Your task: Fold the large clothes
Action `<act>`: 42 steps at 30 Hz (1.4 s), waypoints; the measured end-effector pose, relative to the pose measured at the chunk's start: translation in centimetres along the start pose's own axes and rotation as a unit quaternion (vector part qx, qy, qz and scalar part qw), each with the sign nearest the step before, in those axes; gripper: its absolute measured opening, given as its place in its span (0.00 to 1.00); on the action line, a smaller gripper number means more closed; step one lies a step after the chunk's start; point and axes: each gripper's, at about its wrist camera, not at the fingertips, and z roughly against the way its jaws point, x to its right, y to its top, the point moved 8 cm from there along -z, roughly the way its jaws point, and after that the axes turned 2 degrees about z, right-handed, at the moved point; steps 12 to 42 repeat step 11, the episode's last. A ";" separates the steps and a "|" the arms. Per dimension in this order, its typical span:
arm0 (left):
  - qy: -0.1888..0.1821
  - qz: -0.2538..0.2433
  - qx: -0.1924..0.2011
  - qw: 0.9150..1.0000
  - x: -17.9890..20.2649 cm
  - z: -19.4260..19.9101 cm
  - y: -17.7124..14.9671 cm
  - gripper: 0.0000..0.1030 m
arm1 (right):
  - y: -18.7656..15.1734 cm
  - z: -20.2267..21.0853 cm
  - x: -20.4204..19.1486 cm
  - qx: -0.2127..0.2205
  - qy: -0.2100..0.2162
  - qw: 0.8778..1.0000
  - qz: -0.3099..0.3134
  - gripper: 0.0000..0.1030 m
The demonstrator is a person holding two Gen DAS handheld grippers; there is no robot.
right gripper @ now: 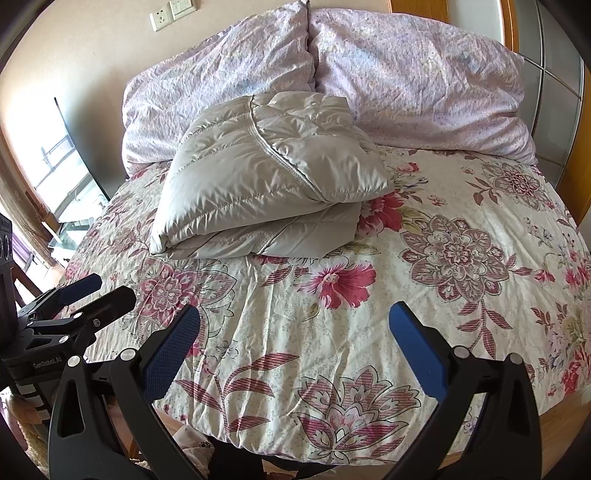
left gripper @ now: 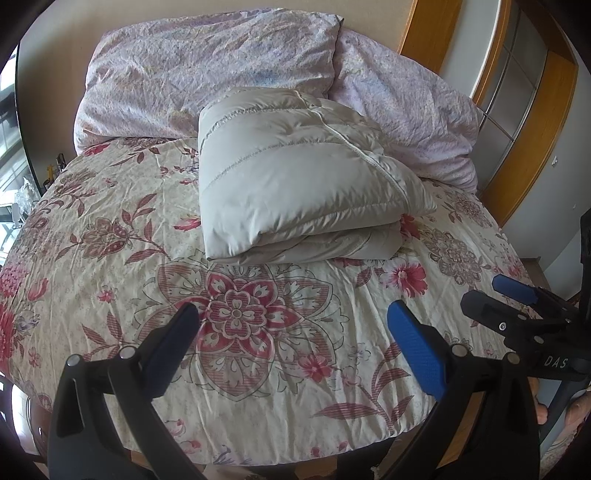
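Left gripper (left gripper: 295, 325): jaws spread wide, nothing between them, held above the near part of the floral bedspread (left gripper: 110, 236). Right gripper (right gripper: 295, 325): jaws likewise spread wide and empty, above the same near edge. Each gripper appears at the side of the other's view, the two apart from one another.

Landmark: the folded grey padded jacket (left gripper: 295, 184). It lies on the bedspread beyond both grippers, well apart from them, folded into a thick stack with the fold edge facing the cameras. Directly behind the jacket, and touching its far edge, two lilac-patterned pillows (right gripper: 406, 74) lean against the wall. Above the pillows, a wall socket (right gripper: 161, 16) is mounted beside a switch.
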 end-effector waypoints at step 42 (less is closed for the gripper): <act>0.004 -0.002 0.002 1.000 -0.4 0.0 0.2 0.98 | 0.0 0.0 0.0 -0.001 -0.001 1.000 0.004 0.99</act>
